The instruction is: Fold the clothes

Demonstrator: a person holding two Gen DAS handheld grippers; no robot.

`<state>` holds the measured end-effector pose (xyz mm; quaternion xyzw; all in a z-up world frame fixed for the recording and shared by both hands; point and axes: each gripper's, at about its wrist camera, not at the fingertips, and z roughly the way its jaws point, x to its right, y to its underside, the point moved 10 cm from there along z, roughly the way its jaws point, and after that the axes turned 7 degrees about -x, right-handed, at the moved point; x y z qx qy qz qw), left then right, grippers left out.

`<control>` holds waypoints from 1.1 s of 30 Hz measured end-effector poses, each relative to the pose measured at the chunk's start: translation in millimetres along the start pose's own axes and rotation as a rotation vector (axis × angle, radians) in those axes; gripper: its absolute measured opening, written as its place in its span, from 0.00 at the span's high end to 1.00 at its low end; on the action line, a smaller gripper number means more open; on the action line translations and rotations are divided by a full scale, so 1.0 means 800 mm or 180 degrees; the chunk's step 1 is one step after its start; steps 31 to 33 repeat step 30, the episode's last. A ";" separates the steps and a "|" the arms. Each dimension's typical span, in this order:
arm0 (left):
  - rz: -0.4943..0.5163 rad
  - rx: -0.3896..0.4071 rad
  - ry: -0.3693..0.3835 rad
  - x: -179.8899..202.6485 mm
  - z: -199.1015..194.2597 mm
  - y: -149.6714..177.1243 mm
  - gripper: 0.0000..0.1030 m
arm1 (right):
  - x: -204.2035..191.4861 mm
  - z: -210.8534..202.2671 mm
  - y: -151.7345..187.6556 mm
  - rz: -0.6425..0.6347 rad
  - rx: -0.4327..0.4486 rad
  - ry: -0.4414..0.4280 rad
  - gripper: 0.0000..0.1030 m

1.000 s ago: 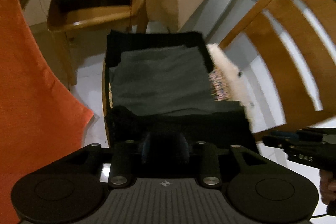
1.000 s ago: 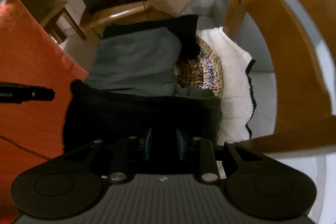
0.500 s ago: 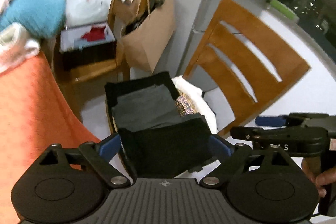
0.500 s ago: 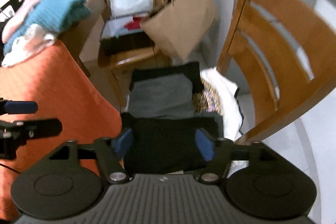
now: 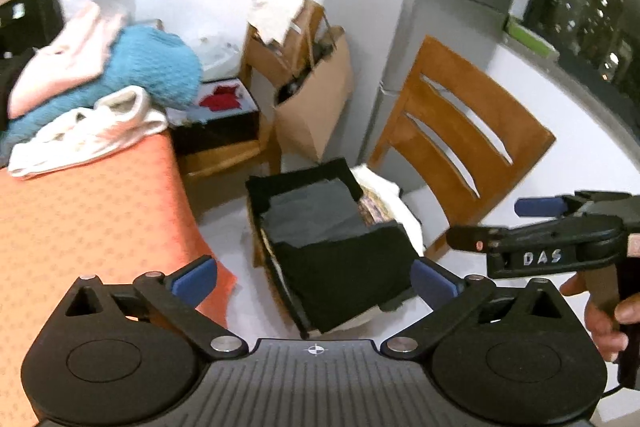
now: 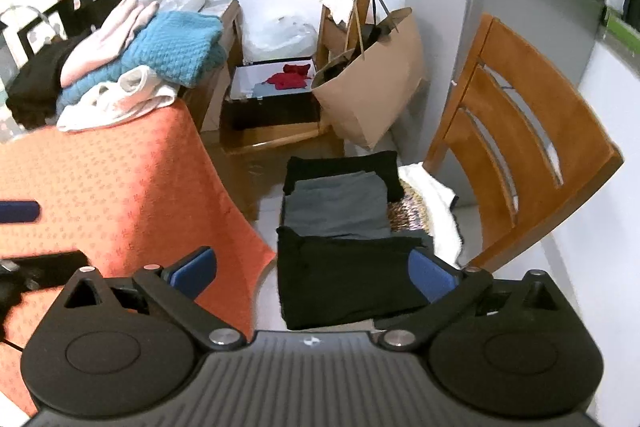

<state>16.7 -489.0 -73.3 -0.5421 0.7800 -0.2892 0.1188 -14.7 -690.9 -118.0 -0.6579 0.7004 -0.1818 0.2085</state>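
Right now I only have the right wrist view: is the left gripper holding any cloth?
Observer: No. The left gripper has its jaws opening, with nothing between them. The black garment lies on the pile beyond.
Operator: How does my right gripper look from outside?
Observer: The right gripper shows side-on at the right edge of the left view. Its jaws are opening and it is empty too.
Operator: Is it being held properly?
Observer: A hand is wrapped around its handle.
Operator: Anything past the chair that I'm missing?
Observer: A dark window with lights showing through it, above the chair.
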 end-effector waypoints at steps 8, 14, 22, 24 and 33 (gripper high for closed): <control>-0.0114 0.0109 -0.0186 -0.062 -0.040 0.017 0.00 | -0.066 -0.021 0.002 -0.0144 0.0120 0.0048 0.00; 0.0122 0.0057 -0.0004 -0.121 -0.069 0.040 0.00 | -0.146 -0.036 0.015 0.0010 0.0211 0.0217 0.00; 0.0673 0.0004 0.0144 -0.203 -0.119 0.065 0.00 | -0.276 -0.058 0.034 0.0426 0.0177 0.0264 0.00; 0.0755 -0.0007 0.0201 -0.219 -0.131 0.074 0.00 | -0.304 -0.063 0.040 0.0500 0.0169 0.0301 0.00; 0.0881 -0.0131 0.0251 -0.261 -0.147 0.101 0.00 | -0.357 -0.073 0.060 0.0681 0.0145 0.0404 0.00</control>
